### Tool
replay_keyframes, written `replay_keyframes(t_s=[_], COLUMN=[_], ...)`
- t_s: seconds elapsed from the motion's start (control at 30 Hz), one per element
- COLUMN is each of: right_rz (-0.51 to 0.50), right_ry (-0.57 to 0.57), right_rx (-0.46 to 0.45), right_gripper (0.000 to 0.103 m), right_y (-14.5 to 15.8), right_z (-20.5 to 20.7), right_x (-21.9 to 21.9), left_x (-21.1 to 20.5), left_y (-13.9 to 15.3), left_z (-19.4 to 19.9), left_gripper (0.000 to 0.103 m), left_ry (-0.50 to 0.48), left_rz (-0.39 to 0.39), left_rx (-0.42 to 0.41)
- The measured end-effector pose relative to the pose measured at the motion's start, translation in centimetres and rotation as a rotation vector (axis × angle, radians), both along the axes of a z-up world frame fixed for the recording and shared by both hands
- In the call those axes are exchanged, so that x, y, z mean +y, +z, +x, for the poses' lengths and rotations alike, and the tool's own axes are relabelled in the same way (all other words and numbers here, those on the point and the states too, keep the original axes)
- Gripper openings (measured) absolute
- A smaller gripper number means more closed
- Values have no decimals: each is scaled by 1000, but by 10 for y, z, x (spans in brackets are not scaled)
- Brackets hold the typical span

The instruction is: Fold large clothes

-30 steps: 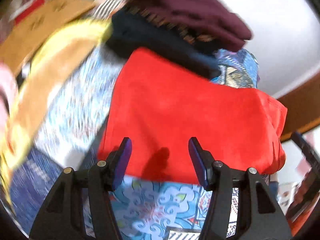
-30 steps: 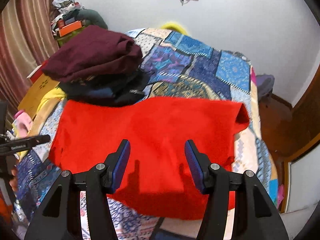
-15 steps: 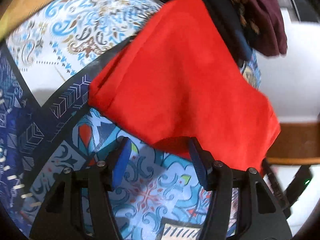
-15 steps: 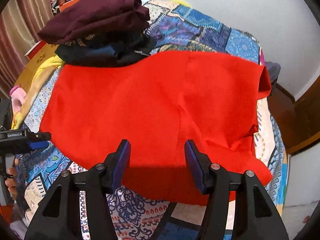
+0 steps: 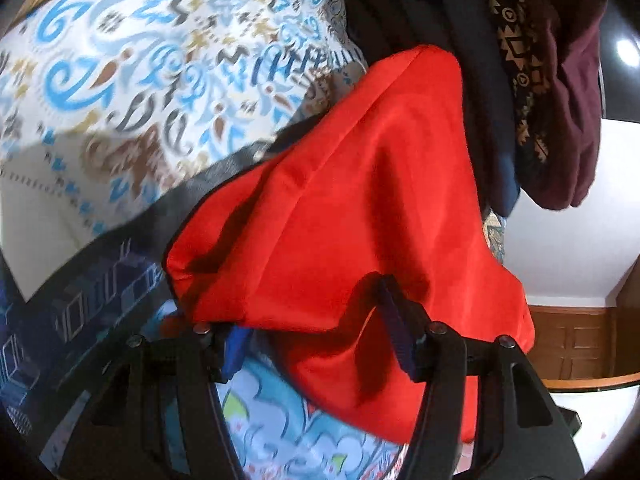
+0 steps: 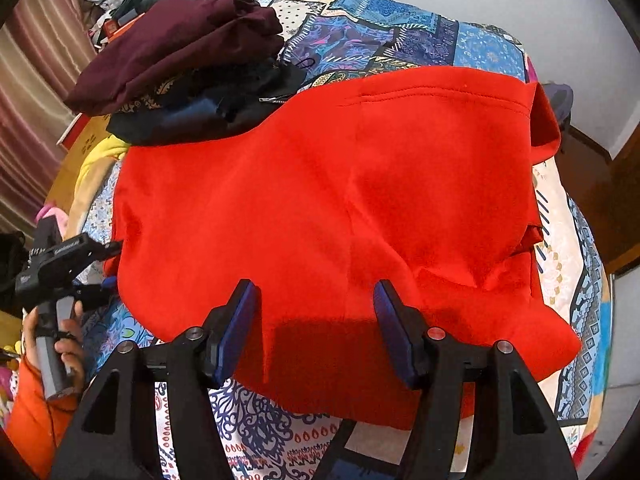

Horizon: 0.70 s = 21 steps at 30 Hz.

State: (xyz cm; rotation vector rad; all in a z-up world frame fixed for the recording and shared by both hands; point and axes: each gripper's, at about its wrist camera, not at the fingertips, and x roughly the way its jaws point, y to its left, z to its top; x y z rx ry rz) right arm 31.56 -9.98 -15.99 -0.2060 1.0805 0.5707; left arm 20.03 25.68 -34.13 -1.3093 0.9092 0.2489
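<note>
A large red garment (image 6: pixel 320 200) lies spread on the patterned bedspread (image 6: pixel 400 36). It also shows in the left wrist view (image 5: pixel 360 200), with its left edge lifted and bunched. My left gripper (image 5: pixel 312 320) is open, its jaws straddling that edge, one under and one over the cloth. In the right wrist view it (image 6: pixel 102 268) sits at the garment's left edge. My right gripper (image 6: pixel 316 312) is open and hovers over the garment's near part.
A pile of folded dark clothes, maroon on top (image 6: pixel 180 44) and black beneath (image 6: pixel 200 112), lies at the back left, touching the red garment. It also shows in the left wrist view (image 5: pixel 560 100). Curtains (image 6: pixel 32 80) hang at left; a wooden door (image 6: pixel 600 200) at right.
My left gripper has moved down and in onto the garment's left edge, which now rises between its jaws. My right gripper has come lower and closer over the near part.
</note>
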Motion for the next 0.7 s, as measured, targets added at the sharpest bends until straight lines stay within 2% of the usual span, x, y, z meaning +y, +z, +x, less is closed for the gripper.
replay_keyframes(t_s=[0.1,0.13,0.17,0.23,0.27,0.43,0.6,0.7], right_rz=[-9,-11,-13,-16,-17,-21,-14,-14], right_ry=[-3,-4,-6,-6,-7,9,78,123], right_rx=[-5,-4,-4,-1,-1,-57,-125,-116], right_gripper=[57,57,57,57,57,57,57,57], right_y=[1,2,2,5,8,28,48,42], right_z=[-1,-1,-1,-1,-1,-6,-15,-16], right_x=[1,1,1,2,3,11,40,63], left_x=[-5,-7,-10,-18,-20,-20,-27,-29], left_y=[4,9,14,20,22,53,129,175], left_z=[7,10,12,18,15,-4,-34,-39], left_gripper=[58,48,30,17,11,7,5,5], left_ry=[-2,-10,-19,-55,-60,-38,-9,-4], left_rz=[76,123,197,288,298,351,499,571], left_rx=[16,35,76,126,126,82,-71,-159])
